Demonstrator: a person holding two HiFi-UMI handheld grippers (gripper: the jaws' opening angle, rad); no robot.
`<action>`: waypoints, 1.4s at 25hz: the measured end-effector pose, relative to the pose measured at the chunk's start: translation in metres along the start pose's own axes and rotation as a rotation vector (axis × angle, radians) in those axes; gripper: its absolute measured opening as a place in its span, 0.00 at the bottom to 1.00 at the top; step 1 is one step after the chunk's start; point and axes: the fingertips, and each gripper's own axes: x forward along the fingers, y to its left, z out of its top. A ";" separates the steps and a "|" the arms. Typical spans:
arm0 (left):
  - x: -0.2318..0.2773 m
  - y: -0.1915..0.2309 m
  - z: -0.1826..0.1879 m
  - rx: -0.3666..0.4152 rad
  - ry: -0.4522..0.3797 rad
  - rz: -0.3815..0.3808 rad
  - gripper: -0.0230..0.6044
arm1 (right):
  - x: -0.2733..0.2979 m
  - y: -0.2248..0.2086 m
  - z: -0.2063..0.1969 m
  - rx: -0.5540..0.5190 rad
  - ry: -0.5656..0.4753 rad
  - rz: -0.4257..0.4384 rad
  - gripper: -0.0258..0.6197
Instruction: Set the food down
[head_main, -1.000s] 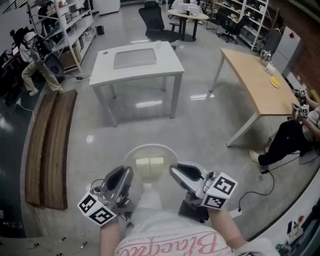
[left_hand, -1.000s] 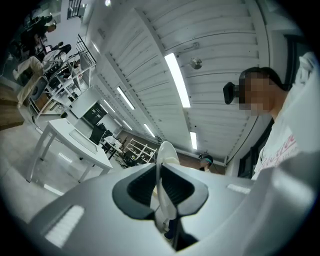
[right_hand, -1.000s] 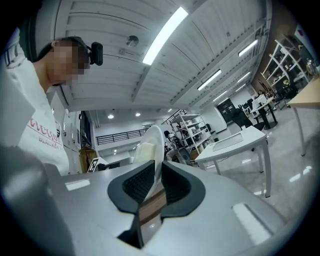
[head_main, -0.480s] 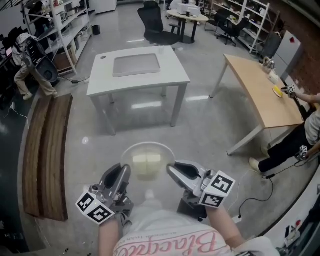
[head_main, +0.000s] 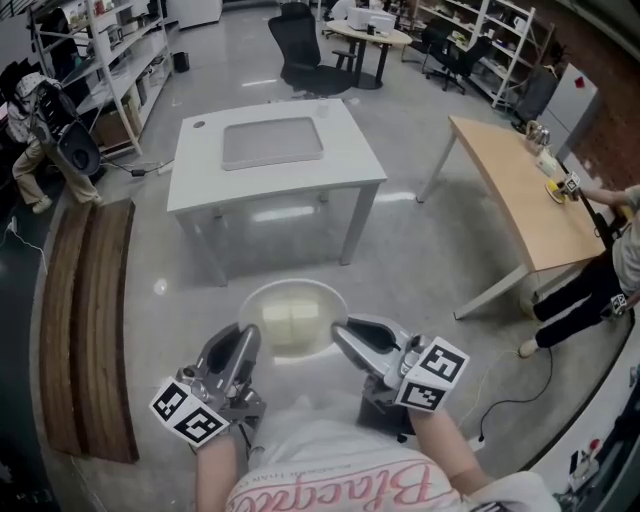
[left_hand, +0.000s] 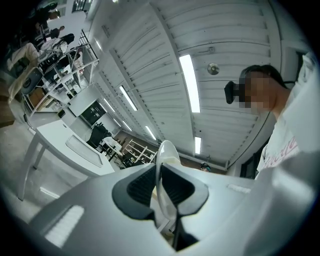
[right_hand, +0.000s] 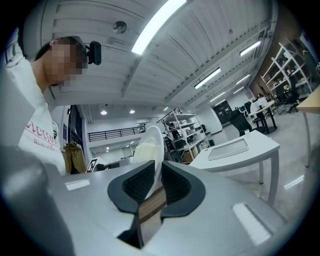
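Observation:
A clear round plate (head_main: 262, 297) carries pale yellow blocks of food (head_main: 292, 321) and hangs above the floor in front of me. My left gripper (head_main: 246, 342) is shut on the plate's left rim. My right gripper (head_main: 343, 334) is shut on its right rim. In the left gripper view the plate's edge (left_hand: 167, 149) stands upright between the dark pads of the left gripper (left_hand: 159, 186). The right gripper view shows the plate (right_hand: 150, 145) clamped the same way in the right gripper (right_hand: 156, 183). A white table (head_main: 345, 160) with a grey mat (head_main: 272, 142) stands ahead.
A wooden bench (head_main: 85, 300) runs along the floor at the left. At the right stands a long wooden table (head_main: 515, 195) with a seated person (head_main: 590, 285) beside it. Shelving (head_main: 95, 50), an office chair (head_main: 300, 50) and more desks fill the back.
The white table has drawn a little nearer and lower in the head view. Both grippers still hold the plate between them. The person at the right has shifted.

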 end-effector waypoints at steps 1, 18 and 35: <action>0.002 0.003 -0.001 -0.002 0.003 0.002 0.09 | 0.002 -0.003 0.000 0.000 0.003 -0.006 0.11; 0.045 0.076 0.015 -0.002 0.026 0.078 0.09 | 0.069 -0.067 0.011 0.015 0.036 0.012 0.11; 0.187 0.184 0.046 0.039 0.054 0.166 0.09 | 0.153 -0.226 0.075 0.018 0.084 0.013 0.12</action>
